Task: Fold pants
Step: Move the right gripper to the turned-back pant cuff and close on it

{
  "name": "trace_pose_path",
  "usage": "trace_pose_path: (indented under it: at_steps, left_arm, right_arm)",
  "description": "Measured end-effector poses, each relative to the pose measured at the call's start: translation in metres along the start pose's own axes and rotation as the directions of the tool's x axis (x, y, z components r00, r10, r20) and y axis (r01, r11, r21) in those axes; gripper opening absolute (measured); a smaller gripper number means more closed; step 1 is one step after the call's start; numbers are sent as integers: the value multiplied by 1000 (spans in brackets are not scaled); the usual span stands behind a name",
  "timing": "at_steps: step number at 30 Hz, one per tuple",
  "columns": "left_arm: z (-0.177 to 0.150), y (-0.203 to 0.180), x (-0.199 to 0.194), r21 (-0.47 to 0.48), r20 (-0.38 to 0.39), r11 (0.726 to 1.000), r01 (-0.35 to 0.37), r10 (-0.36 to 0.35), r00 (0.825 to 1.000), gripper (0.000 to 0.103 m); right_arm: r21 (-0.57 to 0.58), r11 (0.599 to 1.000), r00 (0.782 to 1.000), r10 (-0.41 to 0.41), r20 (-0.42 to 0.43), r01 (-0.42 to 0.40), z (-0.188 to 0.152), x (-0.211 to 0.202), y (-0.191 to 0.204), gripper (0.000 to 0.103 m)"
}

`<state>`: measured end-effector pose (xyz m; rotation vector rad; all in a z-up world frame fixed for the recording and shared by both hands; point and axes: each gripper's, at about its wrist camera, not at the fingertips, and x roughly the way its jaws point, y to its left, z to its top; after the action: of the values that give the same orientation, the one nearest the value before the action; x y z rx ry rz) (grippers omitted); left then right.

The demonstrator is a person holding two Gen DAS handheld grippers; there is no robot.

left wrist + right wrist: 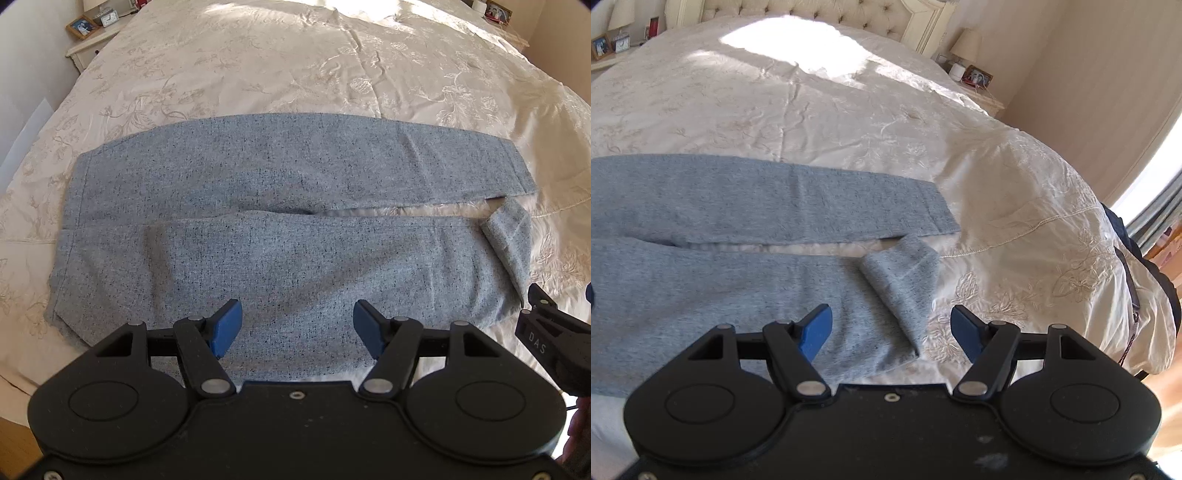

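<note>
Bed (849, 122) with cream embroidered cover and tufted headboard (820, 14), sunlit near the head. Nightstand (92, 40) carrying a photo frame (80, 26); opposite nightstand (982, 96) carrying a lamp (966, 44). Beige wall (1089, 74); bright window (1148, 181).

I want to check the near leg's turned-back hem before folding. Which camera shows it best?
The right wrist view: the folded-over cuff lies near the centre, just ahead of the open right gripper, with its crease plain. The left wrist view shows that cuff only far right, stretched by the lens, beyond the open left gripper.
</note>
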<state>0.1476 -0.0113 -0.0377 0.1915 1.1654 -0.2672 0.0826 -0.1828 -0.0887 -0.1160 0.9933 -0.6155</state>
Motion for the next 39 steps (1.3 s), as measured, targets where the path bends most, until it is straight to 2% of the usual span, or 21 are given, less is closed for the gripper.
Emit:
trace_pose_path:
  at_steps: [5,10,15,22,26,31,36,39]
  left_arm:
    - [3,-16,13,-39,-43,999,-4,3,999,68]
    - [3,-31,22,-67,-61,996,-58,53,997,67]
    - [4,-36,32,-117,-97,989,-91,80,992,60]
    - [0,-40,36,-147,-133,977,-152,133,982,60]
    - [-1,-46,37,-152,-145,976,-158,136,980,60]
    - [0,-54,39,-142,-146,978,-152,131,981,60]
    - [0,-60,38,-130,-134,981,-143,125,983,60]
    - [0,-60,38,-130,-134,982,-140,122,983,60]
  right_arm:
    - [-108,993,997,30,-74,-37,10,64,-13,69]
    - [-182,980,995,63,-80,-77,20,118,-13,68]
    - [-246,961,990,109,-88,-127,27,158,1,68]
    - [-309,943,990,92,-111,-122,26,191,14,67]
    - [-258,958,990,105,-98,-127,24,194,-2,66]
    - [-119,983,983,124,-133,-140,23,204,-36,63]
    - [25,998,987,64,-145,-61,25,208,-80,63]
    - [122,992,982,1,-190,23,17,212,-114,63]
